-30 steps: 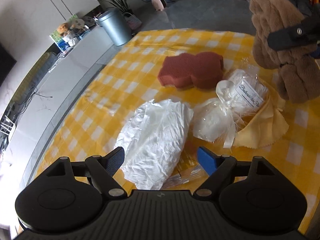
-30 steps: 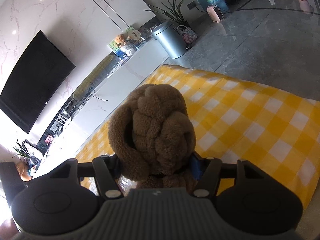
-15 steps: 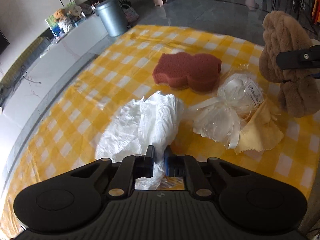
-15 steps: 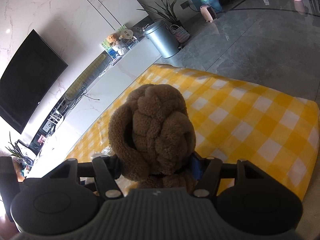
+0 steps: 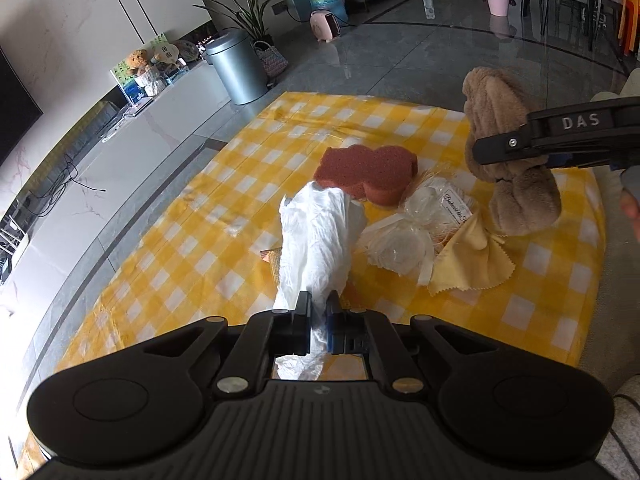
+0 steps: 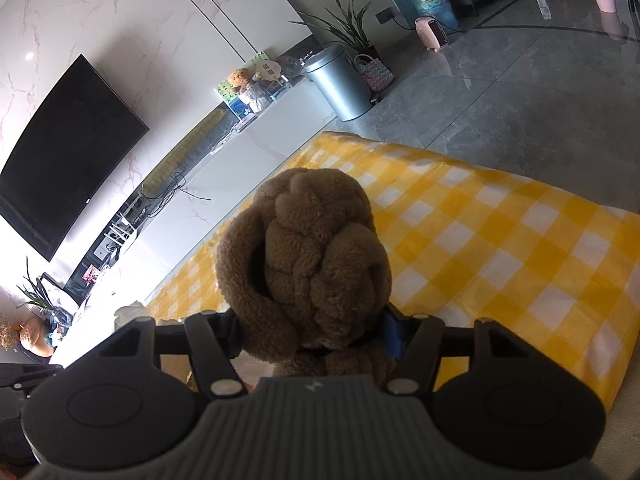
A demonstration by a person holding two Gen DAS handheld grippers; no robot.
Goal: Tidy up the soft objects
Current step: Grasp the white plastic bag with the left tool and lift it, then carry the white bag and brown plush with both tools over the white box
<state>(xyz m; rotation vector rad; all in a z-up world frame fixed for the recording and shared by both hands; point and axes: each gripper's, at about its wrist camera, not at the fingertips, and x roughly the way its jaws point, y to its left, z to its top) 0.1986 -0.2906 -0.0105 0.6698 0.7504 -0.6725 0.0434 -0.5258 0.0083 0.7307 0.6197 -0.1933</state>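
My left gripper (image 5: 318, 322) is shut on a crumpled white plastic bag (image 5: 316, 240) and holds it lifted above the yellow checked cloth (image 5: 180, 240). My right gripper (image 6: 314, 334) is shut on a brown braided plush (image 6: 304, 260) and holds it in the air; the plush also shows at the right of the left wrist view (image 5: 516, 152). On the cloth lie a reddish-brown sponge (image 5: 368, 170), a clear cellophane packet with a label (image 5: 416, 228) and a small yellow cloth (image 5: 470, 258).
The checked cloth covers a low surface with grey tile floor (image 5: 400, 60) beyond its far edge. A metal bin (image 5: 236, 66) and a white low cabinet (image 5: 120, 152) stand at the back left. A flat tan item (image 5: 272, 264) lies under the bag.
My left gripper closed on the white bag and has lifted it off the cloth, so it now hangs stretched. The right gripper kept its hold on the plush and rose slightly.
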